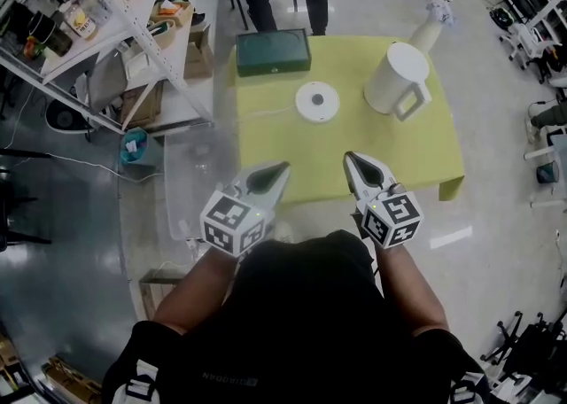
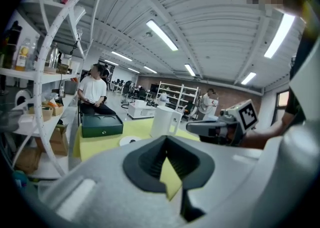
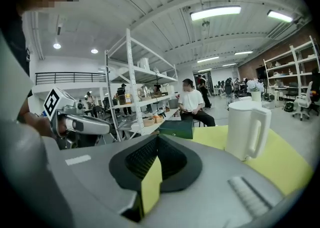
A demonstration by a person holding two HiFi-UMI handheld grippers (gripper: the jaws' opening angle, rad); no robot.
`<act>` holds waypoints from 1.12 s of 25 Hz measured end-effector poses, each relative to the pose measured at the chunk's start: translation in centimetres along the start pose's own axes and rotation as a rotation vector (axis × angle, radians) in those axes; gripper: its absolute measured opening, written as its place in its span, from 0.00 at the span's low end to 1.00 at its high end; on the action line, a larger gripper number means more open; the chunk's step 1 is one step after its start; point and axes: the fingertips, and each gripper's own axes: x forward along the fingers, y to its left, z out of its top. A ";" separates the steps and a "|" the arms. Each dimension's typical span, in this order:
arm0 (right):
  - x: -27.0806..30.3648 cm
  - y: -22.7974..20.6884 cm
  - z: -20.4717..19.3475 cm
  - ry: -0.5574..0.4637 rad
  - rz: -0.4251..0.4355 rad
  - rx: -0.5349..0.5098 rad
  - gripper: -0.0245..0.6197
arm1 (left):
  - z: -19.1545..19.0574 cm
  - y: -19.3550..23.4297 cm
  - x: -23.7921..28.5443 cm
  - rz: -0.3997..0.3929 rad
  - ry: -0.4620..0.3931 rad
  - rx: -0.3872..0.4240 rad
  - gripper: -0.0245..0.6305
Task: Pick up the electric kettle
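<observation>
on the yellow table [image 1: 425,141], the white electric kettle [image 1: 396,79] stands near the far right corner, a green box [image 1: 273,51] at the far left corner, and the round base [image 1: 317,101] between them. my left tongs [image 1: 283,165] and right tongs [image 1: 349,157] hover over the near edge, both closed, gripping nothing.

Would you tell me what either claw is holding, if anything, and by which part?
Nothing is held: the left claw and right claw are both shut, empty, short of the electric kettle.
</observation>
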 end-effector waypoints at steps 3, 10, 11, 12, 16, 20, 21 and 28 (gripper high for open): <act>-0.7 -0.3 0.1 -0.001 0.019 -0.008 0.05 | 0.0 -0.6 0.3 0.029 -0.004 -0.001 0.04; -3.8 -2.4 -0.7 0.024 0.077 -0.027 0.04 | 0.3 -4.0 2.6 0.092 -0.032 0.003 0.04; -4.6 -2.7 -0.8 0.027 0.084 -0.032 0.04 | 0.3 -4.9 3.1 0.094 -0.035 -0.001 0.04; -5.4 -3.1 -0.9 0.027 0.090 -0.038 0.04 | 0.3 -5.8 3.6 0.096 -0.038 -0.005 0.04; -7.7 -4.3 -1.3 0.019 0.125 -0.050 0.04 | -0.2 -8.6 4.8 0.119 -0.035 -0.005 0.04; -10.7 -5.7 -2.4 0.025 0.151 -0.049 0.04 | -1.3 -11.4 5.9 0.129 -0.040 -0.064 0.04; -11.4 -6.1 -2.6 0.026 0.154 -0.046 0.04 | -1.5 -12.0 6.1 0.130 -0.045 -0.082 0.04; -15.3 -8.4 -3.3 0.021 0.191 -0.048 0.04 | -1.8 -15.8 7.6 0.179 -0.062 -0.089 0.04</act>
